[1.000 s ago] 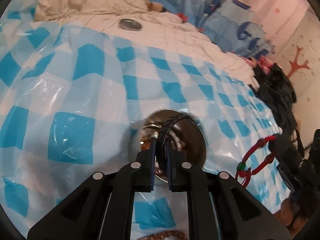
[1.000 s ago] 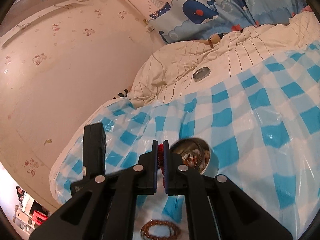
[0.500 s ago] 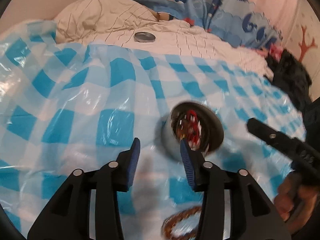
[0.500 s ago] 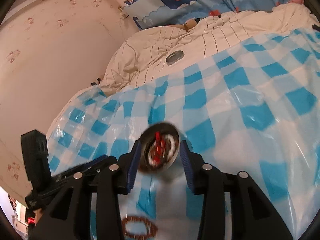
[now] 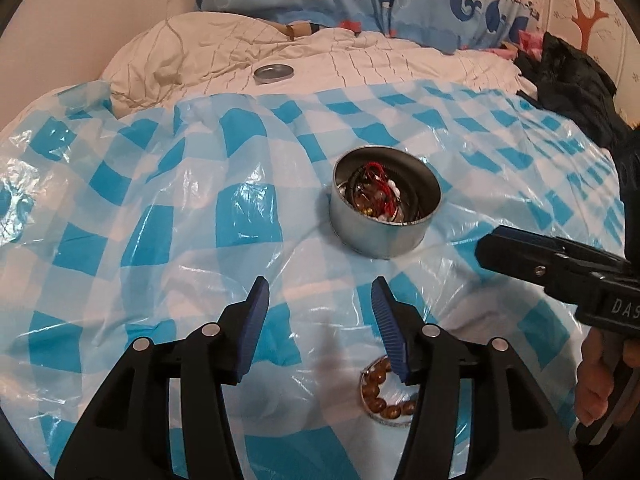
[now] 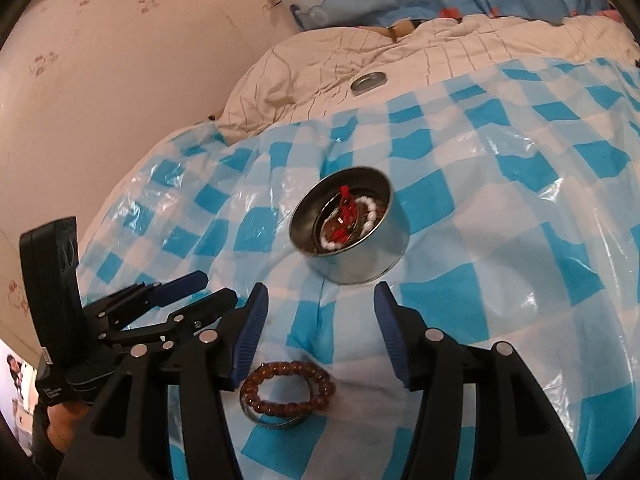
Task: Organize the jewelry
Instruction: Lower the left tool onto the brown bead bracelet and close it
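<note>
A: Where does the brown wooden bead bracelet (image 6: 287, 394) lie from the fingers?

B: Flat on the blue-and-white checked plastic sheet (image 6: 500, 208), lying on a thin silver ring (image 6: 276, 424) that may be a bangle. In the right wrist view it sits low between the right gripper (image 6: 318, 334) fingers, closer to the left-hand finger and below the tips. In the left wrist view the bracelet (image 5: 384, 396) is partly hidden behind the left gripper (image 5: 320, 328)'s right-hand finger.

A: And the fingers themselves?

B: Both pairs are spread wide and hold nothing.

A: Which hand seems better placed?

B: Probably the right: the loop falls inside its span, so it would need to drop and draw back a little. The loop has no long axis, so any side of the rim could be pinched.

A: And the destination?

B: The round silver metal tin (image 6: 348, 232) stands open just ahead of both grippers, already holding red cord, white beads and dark strands. Its flat silver lid (image 5: 273, 73) rests well apart on the cream quilt (image 5: 360, 60).
</note>
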### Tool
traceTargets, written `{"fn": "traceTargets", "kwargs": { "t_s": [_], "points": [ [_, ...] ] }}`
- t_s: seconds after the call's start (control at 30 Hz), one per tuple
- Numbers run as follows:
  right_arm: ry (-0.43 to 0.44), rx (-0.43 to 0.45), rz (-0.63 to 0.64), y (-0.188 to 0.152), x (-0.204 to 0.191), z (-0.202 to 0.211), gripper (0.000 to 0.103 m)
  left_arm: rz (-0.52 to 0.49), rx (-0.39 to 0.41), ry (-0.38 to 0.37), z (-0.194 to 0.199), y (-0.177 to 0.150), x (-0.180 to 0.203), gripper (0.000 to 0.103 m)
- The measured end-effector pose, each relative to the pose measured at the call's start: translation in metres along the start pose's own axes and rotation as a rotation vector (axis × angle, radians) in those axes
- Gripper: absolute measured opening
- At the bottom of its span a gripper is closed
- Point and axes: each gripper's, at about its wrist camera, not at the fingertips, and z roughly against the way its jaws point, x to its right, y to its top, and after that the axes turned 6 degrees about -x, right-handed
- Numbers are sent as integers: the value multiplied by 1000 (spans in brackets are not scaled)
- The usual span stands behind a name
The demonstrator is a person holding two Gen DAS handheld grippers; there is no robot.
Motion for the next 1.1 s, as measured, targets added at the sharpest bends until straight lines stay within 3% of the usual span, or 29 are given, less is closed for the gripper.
{"fn": "traceTargets", "kwargs": {
  "t_s": [0.33,0.83,0.93,1.1],
  "points": [
    [-15,-43,37,-5,-7,-11,56,-18,-6,15,0,-3,-2,52],
    [-58,-19,38,-1,-6,-1,61,7,-55,-37,-8,-10,-7,55],
    [-64,-16,47,1,-7,3,62,-8,-57,-43,-8,-11,-3,62],
    [-84,-12,49,0,-7,8,63,-76,-78,-64,-13,-19,13,64]
  ]
}}
